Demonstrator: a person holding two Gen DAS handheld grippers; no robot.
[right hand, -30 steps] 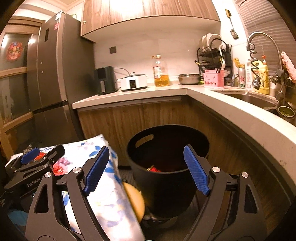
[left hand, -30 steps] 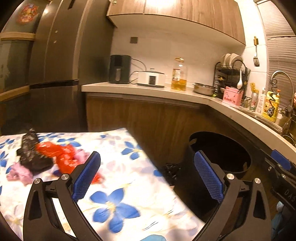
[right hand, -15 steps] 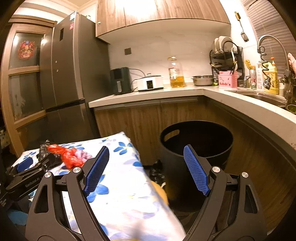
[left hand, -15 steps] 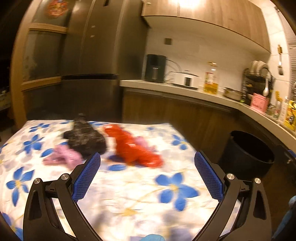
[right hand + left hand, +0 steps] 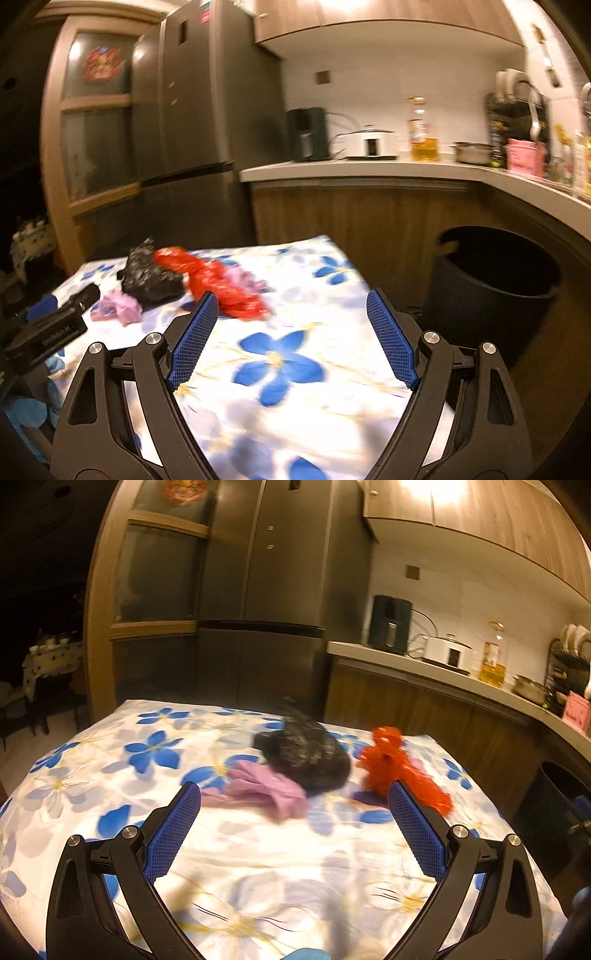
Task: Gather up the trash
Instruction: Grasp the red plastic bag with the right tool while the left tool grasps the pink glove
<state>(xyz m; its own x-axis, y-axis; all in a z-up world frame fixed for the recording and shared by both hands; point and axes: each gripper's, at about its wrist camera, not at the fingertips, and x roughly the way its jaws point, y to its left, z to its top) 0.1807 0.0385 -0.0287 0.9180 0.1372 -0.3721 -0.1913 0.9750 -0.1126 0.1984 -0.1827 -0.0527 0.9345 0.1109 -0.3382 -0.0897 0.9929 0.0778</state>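
Here, both the left gripper and right gripper gape empty above crumpled bags on a floral tablecloth.

home kitchen | fridge | countertop with rice cooker | dish rack

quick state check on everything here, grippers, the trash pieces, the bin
left gripper: open, empty
right gripper: open, empty
black bag: crumpled, on table
red bag: crumpled, on table
pink bag: crumpled, against the black bag
bin: upright, uncovered, beside table
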